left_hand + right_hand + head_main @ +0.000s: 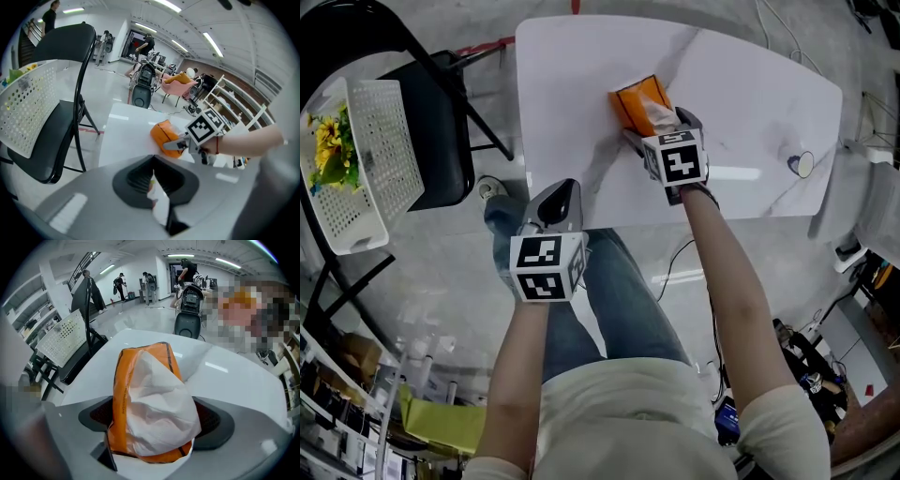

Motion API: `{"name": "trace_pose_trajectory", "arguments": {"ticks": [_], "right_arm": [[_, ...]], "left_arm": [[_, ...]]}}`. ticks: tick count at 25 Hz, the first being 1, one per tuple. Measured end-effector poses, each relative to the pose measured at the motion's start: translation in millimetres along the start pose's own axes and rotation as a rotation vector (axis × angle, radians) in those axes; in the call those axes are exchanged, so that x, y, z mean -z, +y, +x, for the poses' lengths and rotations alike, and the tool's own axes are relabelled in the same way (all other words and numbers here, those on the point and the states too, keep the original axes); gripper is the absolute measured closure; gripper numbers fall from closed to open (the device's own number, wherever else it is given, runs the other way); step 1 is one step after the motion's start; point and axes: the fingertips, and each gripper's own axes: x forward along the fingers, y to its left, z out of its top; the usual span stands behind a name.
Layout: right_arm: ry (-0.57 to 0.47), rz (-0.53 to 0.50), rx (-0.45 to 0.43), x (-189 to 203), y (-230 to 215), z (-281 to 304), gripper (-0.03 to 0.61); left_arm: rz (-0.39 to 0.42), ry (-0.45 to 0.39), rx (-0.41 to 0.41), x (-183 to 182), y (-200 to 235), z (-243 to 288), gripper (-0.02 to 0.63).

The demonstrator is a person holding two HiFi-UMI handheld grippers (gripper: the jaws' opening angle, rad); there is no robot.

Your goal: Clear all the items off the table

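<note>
Step in hand, as judged: pick-up of the tissue pack, with clearing not yet finished. Nearest the person, at 7 o'clock of the table [572,84] and just off its near edge, the left gripper [153,164] is noted with jaws pressed together; a thin white scrap [158,204], possibly paper or tissue, is seen caught between them. What the scrap is cannot be settled. Further out, the right gripper [155,411] is held steeply downward with jaws spread wide, one on each side of the orange tissue pack [637,101]. The pads are not seen to press on it, so no grip is recorded. The pack rests on the tabletop just off centre, toward 10 o'clock. It is open at the top, and a crumpled white tissue [154,394] is pushed up out of it. Next move, as judged: the jaws are to be closed on the pack's orange sides rather than on the loose tissue, which would likely pull free, and the pack then lifted. A small round object [802,164] is left near the table edge at 4 o'clock; it is too small to identify. Farthest, off the table at 9 o'clock, a white perforated basket [380,141] is propped on a black folding chair [441,122]. Only yellow flowers [328,150] with green leaves are seen in it.
</note>
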Motion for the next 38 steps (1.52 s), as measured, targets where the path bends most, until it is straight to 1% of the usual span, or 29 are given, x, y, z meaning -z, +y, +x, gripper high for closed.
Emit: {"name": "trace_pose_trajectory", "arguments": {"ticks": [13,19,20,22,29,33,36,38], "right_arm": [[0.050,-0.032,-0.001,5,2,27,0.068],[0.047,-0.038,0.008,5,0,28,0.067],[0.046,-0.039,0.011,5,0,27,0.072],[0.045,-0.045,0.018,5,0,25,0.116],[0.050,-0.049,0.066,8,1,15,0.195],[0.057,-0.060,0.074,12,6,9,0.213],[0.040,-0.076,0.076,15,10,3,0.219],[0.033,-0.069,0.078,16,16,-5,0.220]], "left_arm": [[-0.009,0.009,0.006,7,1,3,0.604],[-0.006,0.010,0.012,9,0,2,0.604],[-0.006,0.009,0.012,9,0,2,0.604],[-0.005,0.007,0.012,9,1,0,0.604],[0.001,-0.003,0.007,8,5,-7,0.604],[0.006,-0.014,0.005,6,6,-14,0.604],[0.011,-0.024,0.004,4,6,-20,0.604],[0.015,-0.032,0.001,3,6,-26,0.604]]}}
